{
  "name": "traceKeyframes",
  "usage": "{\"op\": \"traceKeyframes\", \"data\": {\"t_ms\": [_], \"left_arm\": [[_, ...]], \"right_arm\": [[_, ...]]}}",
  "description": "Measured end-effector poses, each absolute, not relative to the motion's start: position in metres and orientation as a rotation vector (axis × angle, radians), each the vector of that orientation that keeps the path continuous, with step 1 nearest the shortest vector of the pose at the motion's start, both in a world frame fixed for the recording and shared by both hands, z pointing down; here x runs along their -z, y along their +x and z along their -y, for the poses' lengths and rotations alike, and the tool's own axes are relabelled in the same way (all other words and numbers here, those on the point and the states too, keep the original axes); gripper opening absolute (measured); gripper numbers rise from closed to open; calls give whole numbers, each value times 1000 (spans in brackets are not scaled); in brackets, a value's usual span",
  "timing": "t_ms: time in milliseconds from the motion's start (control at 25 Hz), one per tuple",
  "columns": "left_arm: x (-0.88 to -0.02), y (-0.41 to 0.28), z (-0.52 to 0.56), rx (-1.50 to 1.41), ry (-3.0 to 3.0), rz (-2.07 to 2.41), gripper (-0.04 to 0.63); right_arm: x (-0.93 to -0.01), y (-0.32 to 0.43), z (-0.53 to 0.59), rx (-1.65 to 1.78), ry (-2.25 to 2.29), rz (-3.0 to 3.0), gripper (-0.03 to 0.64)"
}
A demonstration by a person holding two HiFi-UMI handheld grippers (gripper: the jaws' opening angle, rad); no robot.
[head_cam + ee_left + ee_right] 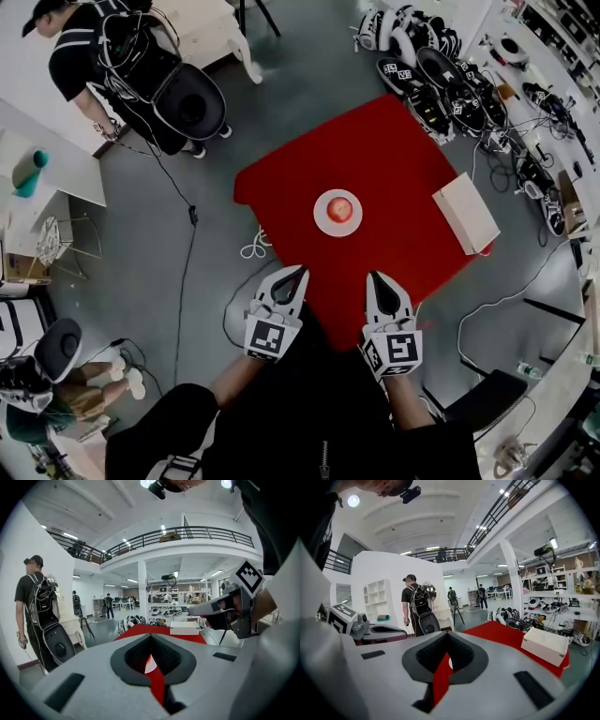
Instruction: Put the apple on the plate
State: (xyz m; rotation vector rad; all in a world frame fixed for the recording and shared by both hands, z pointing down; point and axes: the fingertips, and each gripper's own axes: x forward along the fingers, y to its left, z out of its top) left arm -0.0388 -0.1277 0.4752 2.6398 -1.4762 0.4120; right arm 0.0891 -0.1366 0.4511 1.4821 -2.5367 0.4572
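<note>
Head view: the apple (340, 209) sits on the white plate (322, 222), roughly centred on it, and the plate stands near the middle of the red tabletop (375, 150). A white box (466, 213) lies at the tabletop's right edge, well apart from the plate. The left gripper (299, 273) and the right gripper (374, 278) hang side by side over the near edge of the tabletop, both pointing toward the plate and clear of it. Each pair of jaws reads as closed to a narrow tip with nothing in it. Left gripper view: the left gripper (150, 638) has its jaws clenched together and empty. Only a strip of red tabletop and a sliver of white, probably the plate, show through the slit. The white box (184, 628) lies beyond, at the far side of the tabletop, and the right gripper (224, 611) hangs at the right. The apple itself cannot be made out here. Right gripper view: the right gripper (447, 637) is likewise clenched on nothing, with red tabletop showing through the slit. The white box (545, 646) is at the right and the left gripper (370, 632) at the left. Judgement: the placing looks done, since the apple rests on the plate and neither gripper carries or touches anything. No step of the task appears to be left, beyond confirming that the apple stays settled.
</note>
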Motion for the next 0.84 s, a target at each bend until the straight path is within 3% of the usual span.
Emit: {"op": "traceKeyframes", "data": {"t_ms": [840], "left_arm": [[-470,-29,132,-409,2638,1479,6]], "right_arm": [[-440,88,132,-442,1468,2549,9]]}}
